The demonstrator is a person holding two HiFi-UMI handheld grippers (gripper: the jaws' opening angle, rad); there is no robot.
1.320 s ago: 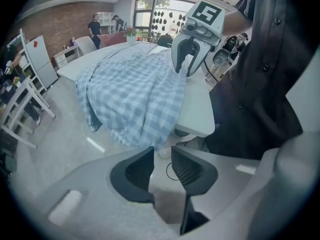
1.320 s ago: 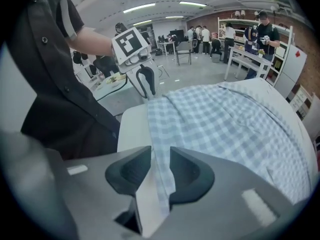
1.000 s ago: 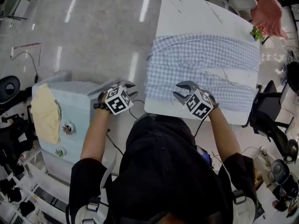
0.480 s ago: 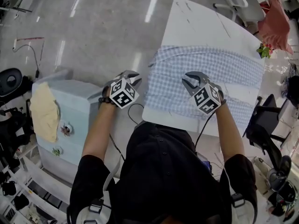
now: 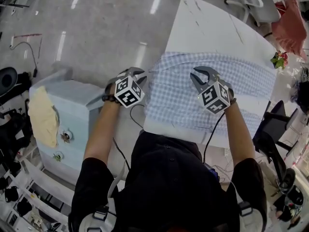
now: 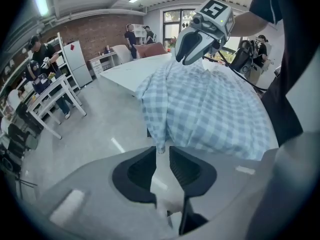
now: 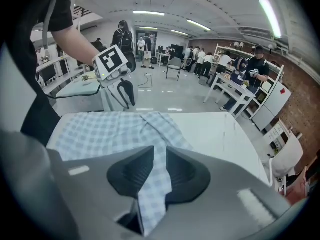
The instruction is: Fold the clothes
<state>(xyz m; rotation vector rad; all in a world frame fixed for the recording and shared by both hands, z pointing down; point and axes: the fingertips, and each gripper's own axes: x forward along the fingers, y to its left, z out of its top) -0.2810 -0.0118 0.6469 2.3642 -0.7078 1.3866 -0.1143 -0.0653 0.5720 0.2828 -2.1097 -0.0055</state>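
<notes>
The checked shirt (image 5: 174, 91) lies spread on the white bench (image 5: 203, 18), with its long axis from left to right before the person. The left gripper (image 5: 137, 73) is at the shirt's left end, where a corner hangs over the bench edge. Its jaws have just been closing and seem to nip this corner at their tips. The right gripper (image 5: 203, 74), over the shirt's middle, has also just been closing and is clamped on a strip of cloth. Both point steeply down, with the forearms stretched forward side by side.

Checked shirt (image 5: 176, 98) on white table (image 5: 203, 28)
</notes>
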